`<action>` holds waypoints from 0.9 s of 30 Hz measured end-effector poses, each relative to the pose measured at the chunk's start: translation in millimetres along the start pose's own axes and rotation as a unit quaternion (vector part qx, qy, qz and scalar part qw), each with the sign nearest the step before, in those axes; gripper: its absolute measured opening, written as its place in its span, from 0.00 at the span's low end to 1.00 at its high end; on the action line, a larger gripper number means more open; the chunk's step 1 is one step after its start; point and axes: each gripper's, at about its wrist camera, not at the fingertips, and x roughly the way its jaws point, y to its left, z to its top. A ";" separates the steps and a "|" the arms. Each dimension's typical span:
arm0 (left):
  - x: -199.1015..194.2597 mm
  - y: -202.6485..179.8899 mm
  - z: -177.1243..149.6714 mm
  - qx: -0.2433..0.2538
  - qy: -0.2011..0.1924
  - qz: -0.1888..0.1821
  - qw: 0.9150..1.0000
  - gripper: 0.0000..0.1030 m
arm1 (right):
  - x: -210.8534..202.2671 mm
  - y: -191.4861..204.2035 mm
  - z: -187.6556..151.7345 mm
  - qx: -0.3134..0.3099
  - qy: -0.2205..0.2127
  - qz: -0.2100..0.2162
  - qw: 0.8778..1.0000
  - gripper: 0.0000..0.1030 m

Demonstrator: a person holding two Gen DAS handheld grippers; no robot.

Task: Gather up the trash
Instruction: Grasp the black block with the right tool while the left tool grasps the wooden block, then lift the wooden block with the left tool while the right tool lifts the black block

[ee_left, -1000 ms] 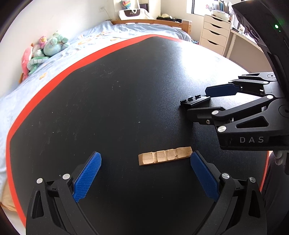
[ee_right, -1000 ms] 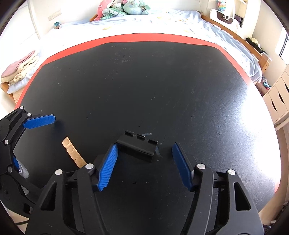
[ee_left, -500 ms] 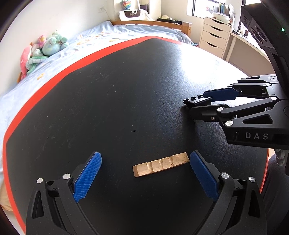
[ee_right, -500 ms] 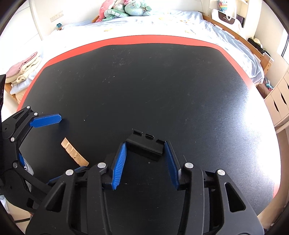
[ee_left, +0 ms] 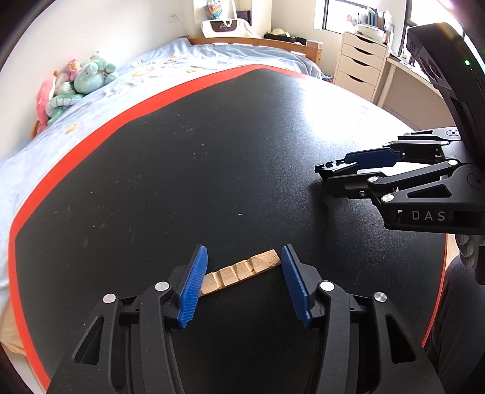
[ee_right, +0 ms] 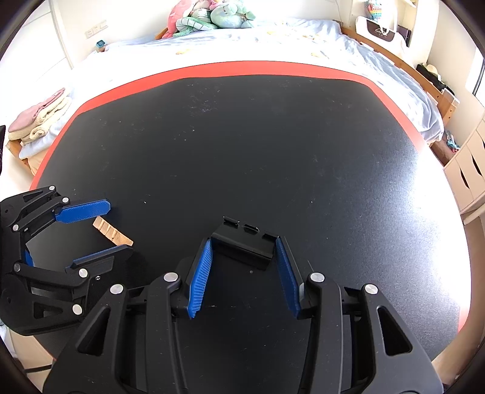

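Two pieces of trash lie on the black table (ee_right: 272,145), one per gripper. Nearest in the left wrist view, the left gripper (ee_left: 244,266) straddles the notched wooden strip (ee_left: 242,271), which lies flat and slightly askew across the gap. Its jaws have just been closing: the left pad overlaps or touches one end of the strip, while the right pad stands just beside the other end, so contact on both sides cannot be confirmed. The strip is bracketed lengthwise, probably so the jaws catch its ends rather than its thin flat faces.

In the right wrist view, the right gripper (ee_right: 244,257) has its jaws about half closed, with both blue pads against the sides of the black plastic bracket (ee_right: 244,247), which reads as a grip. The bracket sits at the fingertips, low on or just off the table; which of the two cannot be told. The right gripper has also been closing and now appears settled on the part.

Both tools are pitched steeply down, suiting pickup of flat items from above. They work near each other but apart.

Beyond the table's red border (ee_right: 242,68) lies a bed (ee_right: 303,39) with plush toys (ee_right: 209,15). No bin is visible, so the drop-off point is unknown.
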 end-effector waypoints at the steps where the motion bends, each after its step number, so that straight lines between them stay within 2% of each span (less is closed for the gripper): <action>1: -0.8 0.8 -0.8 -0.001 0.000 0.001 1.000 0.40 | -0.3 0.6 -0.1 -0.001 0.000 0.000 1.000 0.42; 4: -2.9 2.1 -3.4 -0.004 0.001 0.000 1.000 0.36 | -1.2 0.1 -0.1 -0.001 -0.001 0.001 1.000 0.42; 7: -5.2 5.1 -5.6 -0.015 0.002 0.005 1.000 0.18 | -1.5 -0.7 0.1 -0.002 -0.001 0.002 1.000 0.42; 9: -5.7 5.5 -6.9 -0.018 0.003 0.006 1.000 0.12 | -1.3 -1.2 0.3 -0.002 0.000 0.002 1.000 0.42; 18: -12.0 12.8 -14.6 -0.046 0.004 -0.004 0.999 0.08 | -3.0 -6.0 1.4 -0.001 -0.004 0.007 1.000 0.42; 19: -13.4 13.4 -15.0 -0.048 0.001 -0.005 0.999 0.00 | -3.0 -7.1 1.2 -0.001 -0.003 0.007 1.000 0.42; 27: -21.5 16.6 -14.6 -0.072 -0.010 -0.007 0.997 0.00 | -4.6 -10.3 0.4 0.001 -0.006 0.010 1.000 0.42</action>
